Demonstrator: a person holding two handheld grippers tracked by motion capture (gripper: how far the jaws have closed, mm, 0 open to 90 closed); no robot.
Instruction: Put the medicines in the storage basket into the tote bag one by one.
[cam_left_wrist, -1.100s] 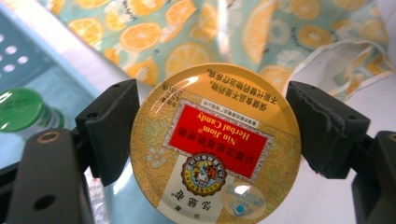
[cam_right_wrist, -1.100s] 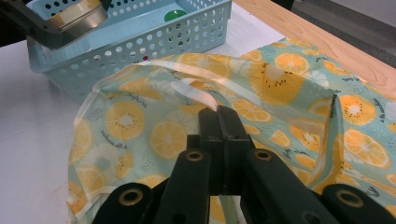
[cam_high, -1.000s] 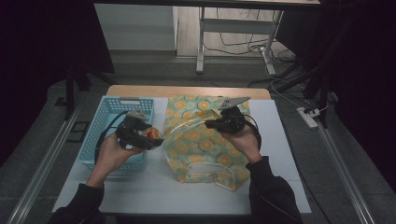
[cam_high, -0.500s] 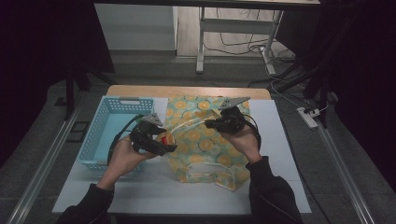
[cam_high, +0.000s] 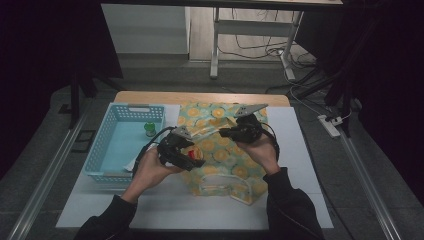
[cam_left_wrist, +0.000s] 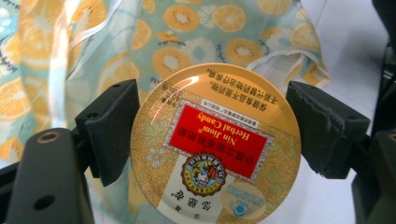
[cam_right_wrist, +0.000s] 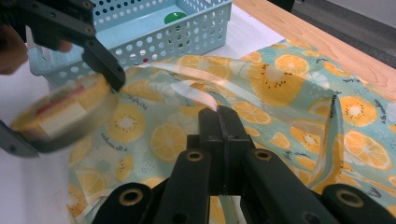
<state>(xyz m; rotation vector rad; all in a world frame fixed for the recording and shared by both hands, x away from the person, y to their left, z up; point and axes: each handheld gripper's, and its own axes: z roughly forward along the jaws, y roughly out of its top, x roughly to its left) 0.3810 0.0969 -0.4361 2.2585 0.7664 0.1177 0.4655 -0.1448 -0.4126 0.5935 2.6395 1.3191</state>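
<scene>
A round gold candy tin (cam_left_wrist: 215, 144) with a red label sits between the pads of my left gripper (cam_left_wrist: 215, 126), which is shut on its rim. In the high view that gripper (cam_high: 192, 157) holds the tin (cam_high: 192, 151) over the left edge of a fruit-print cloth bag (cam_high: 225, 167). My right gripper (cam_high: 225, 132) is shut on the bag's upper edge near a pale handle strap (cam_right_wrist: 201, 95). The right gripper view shows its jaws (cam_right_wrist: 219, 116) pressed together, the fabric (cam_right_wrist: 280, 84) lifted beside them, and the tin (cam_right_wrist: 60, 112) blurred at the left.
A light blue perforated basket (cam_high: 135, 107) stands to the left of the bag, with a small green-capped container (cam_high: 149, 129) inside it. Everything rests on a white mat (cam_high: 295, 150) over a wooden table. Metal rails run along the floor on both sides.
My left hand has carried the tin rightward from over the basket to the bag's left edge. The right gripper has kept still on the bag.
</scene>
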